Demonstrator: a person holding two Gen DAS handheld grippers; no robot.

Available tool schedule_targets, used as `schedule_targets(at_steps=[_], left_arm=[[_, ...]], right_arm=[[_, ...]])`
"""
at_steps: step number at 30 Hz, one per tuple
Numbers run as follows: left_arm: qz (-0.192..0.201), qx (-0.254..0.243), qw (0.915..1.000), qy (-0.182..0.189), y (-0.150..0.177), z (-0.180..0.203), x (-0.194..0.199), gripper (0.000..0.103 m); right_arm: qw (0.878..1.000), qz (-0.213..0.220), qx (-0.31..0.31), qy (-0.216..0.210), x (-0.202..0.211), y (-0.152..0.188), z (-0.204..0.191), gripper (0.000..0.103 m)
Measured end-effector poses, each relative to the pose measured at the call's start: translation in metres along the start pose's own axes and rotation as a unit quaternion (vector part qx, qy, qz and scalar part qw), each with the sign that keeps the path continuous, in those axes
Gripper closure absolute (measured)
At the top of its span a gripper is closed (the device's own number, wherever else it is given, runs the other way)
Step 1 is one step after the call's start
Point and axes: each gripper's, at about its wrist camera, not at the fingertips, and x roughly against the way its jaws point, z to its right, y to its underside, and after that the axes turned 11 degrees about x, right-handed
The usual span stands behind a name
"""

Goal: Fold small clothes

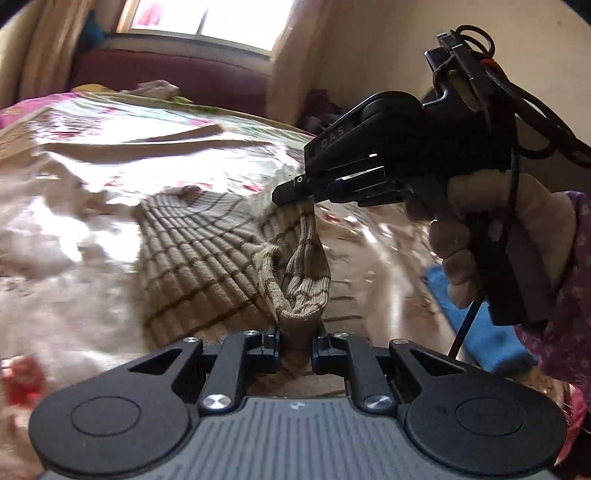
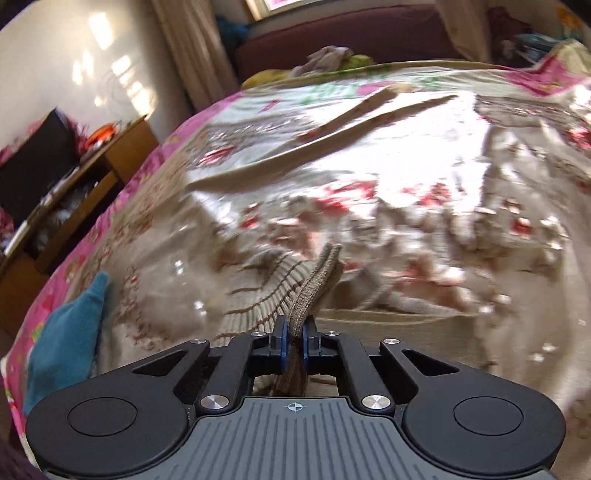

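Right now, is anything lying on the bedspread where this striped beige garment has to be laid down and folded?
Nothing visible does. Both the left gripper and right gripper already clamp the striped garment, and the bedspread past it looks bare. The blue cloth lies off to the side.

My left gripper pinches one edge of the small garment, and my right gripper pinches another edge just beyond it, up and to the right. The rest of the garment trails down onto the bed to the left. A cloth lies on the bed below my right hand. Past the far edge of the bed sits what may be a sofa, under the window. From my right wrist, a cabinet stands left of the bed.
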Motion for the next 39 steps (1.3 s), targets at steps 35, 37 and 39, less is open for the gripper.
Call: schedule_targets(at_steps=[35, 37, 39], left_arm=[[-0.072, -0.045, 0.9961, -0.025, 0.045, 0.012, -0.038, 0.084], [-0.068, -0.046, 0.9964, -0.021, 0.044, 0.014, -0.034, 0.084], [-0.062, -0.054, 0.9965, -0.015, 0.045, 0.018, -0.030, 0.084]], right_arm=[[0.985, -0.029, -0.167, -0.023, -0.051, 0.069, 0.065, 0.076], [0.984, -0.006, -0.173, -0.040, -0.039, 0.070, 0.066, 0.087], [0.985, 0.029, -0.166, -0.045, -0.015, 0.072, 0.066, 0.088]])
